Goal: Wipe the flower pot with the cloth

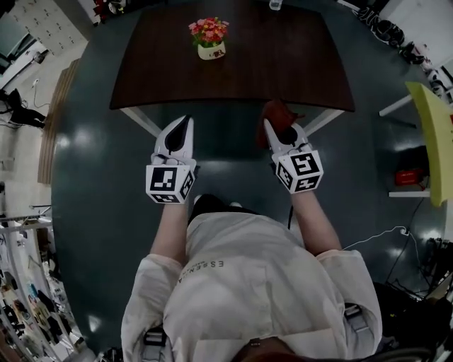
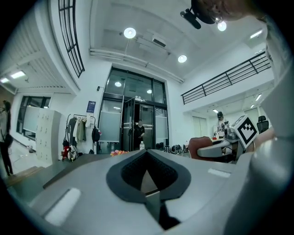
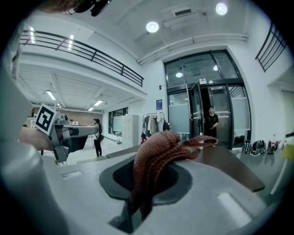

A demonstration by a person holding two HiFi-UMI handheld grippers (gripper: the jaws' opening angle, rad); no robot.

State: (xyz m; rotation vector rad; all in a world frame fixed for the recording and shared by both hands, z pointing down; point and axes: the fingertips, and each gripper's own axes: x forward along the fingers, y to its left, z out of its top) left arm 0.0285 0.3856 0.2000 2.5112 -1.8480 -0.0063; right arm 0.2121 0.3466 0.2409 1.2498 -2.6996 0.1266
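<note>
A small cream flower pot (image 1: 211,51) with pink and red flowers stands on the far part of a dark brown table (image 1: 283,71); the flowers (image 2: 119,152) show faintly in the left gripper view. A reddish-brown knitted cloth (image 1: 277,117) is pinched in my right gripper (image 1: 277,127), and it bunches over the jaws in the right gripper view as cloth (image 3: 158,156). My left gripper (image 1: 182,129) is shut and holds nothing. Both grippers hover short of the table's near edge, well back from the pot.
The table has white legs (image 1: 141,121) and stands on a dark floor. A yellow-green chair (image 1: 435,134) and a white shelf with a red item (image 1: 409,177) are at the right. A small bottle (image 1: 275,4) sits at the table's far edge. People stand in the background.
</note>
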